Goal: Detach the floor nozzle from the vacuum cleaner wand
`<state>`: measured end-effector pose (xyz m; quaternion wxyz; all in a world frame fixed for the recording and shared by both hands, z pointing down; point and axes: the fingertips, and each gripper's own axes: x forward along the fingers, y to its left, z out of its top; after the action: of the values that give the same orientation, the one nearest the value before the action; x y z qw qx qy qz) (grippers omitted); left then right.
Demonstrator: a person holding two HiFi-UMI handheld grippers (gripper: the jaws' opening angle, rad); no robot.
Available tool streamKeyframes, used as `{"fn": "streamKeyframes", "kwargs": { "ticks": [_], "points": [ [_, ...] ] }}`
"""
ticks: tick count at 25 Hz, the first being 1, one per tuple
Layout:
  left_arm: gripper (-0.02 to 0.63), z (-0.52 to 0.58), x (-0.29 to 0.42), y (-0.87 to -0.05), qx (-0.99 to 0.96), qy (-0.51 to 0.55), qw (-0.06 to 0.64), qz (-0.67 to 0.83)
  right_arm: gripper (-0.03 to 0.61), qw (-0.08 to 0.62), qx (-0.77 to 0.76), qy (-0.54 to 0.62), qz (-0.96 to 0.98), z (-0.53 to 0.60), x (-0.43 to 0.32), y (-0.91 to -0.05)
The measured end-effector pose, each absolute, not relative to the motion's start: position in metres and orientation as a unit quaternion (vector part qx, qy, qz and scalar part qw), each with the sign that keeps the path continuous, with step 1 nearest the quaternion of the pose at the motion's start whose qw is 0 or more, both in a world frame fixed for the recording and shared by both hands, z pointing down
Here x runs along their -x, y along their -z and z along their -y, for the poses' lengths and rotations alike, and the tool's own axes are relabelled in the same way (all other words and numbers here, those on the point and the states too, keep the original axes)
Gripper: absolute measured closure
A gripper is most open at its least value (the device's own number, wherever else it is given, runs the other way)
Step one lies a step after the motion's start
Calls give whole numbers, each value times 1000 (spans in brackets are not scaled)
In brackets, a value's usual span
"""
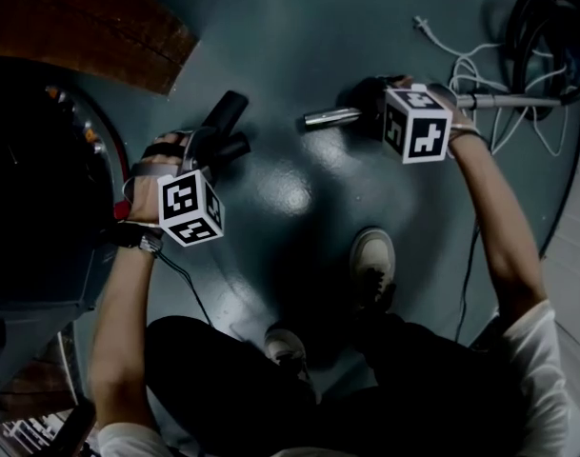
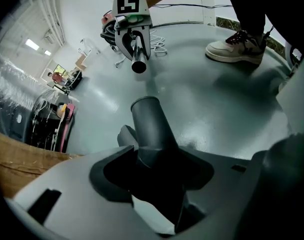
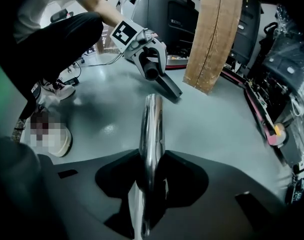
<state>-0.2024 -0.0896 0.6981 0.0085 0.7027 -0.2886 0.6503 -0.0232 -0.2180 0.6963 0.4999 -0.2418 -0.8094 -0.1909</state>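
Observation:
The dark floor nozzle [image 1: 227,122] is held off the floor by its tube-shaped neck [image 2: 151,126], with my left gripper [image 1: 213,148] shut on that neck. The chrome wand [image 1: 333,117] runs out to the right, and my right gripper [image 1: 375,112] is shut on it near its open end. A bare gap of floor separates that open end from the nozzle. In the right gripper view the wand [image 3: 152,134] passes between the jaws, with the nozzle [image 3: 164,86] across from it. In the left gripper view the wand's round mouth [image 2: 139,66] faces the neck.
White cables [image 1: 480,74] and a coiled black hose [image 1: 547,17] lie at the far right. A wooden board [image 1: 90,27] and a dark machine [image 1: 32,188] stand at the left. The person's shoes [image 1: 373,260] rest on the grey floor below the wand.

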Motion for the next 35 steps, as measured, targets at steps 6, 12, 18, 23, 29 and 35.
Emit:
{"fn": "streamKeyframes", "kwargs": {
  "ticks": [6, 12, 18, 23, 29, 35],
  "points": [
    [383, 97, 195, -697, -702, -652, -1, 288, 422, 492, 244, 195, 813, 211, 26, -696],
    [382, 96, 185, -711, -701, -663, -2, 264, 422, 502, 246, 190, 807, 206, 20, -710],
    [380, 102, 184, -721, -692, -675, -29, 254, 422, 508, 256, 199, 798, 199, 20, -723],
    [376, 103, 180, -726, -689, -679, -54, 246, 422, 515, 263, 200, 791, 194, 16, -734],
    [371, 98, 181, -739, -669, -700, -100, 230, 422, 525, 268, 203, 782, 190, 11, -747],
    [370, 89, 182, -753, -661, -713, -103, 212, 421, 527, 268, 201, 781, 189, 9, -753]
  ]
}}
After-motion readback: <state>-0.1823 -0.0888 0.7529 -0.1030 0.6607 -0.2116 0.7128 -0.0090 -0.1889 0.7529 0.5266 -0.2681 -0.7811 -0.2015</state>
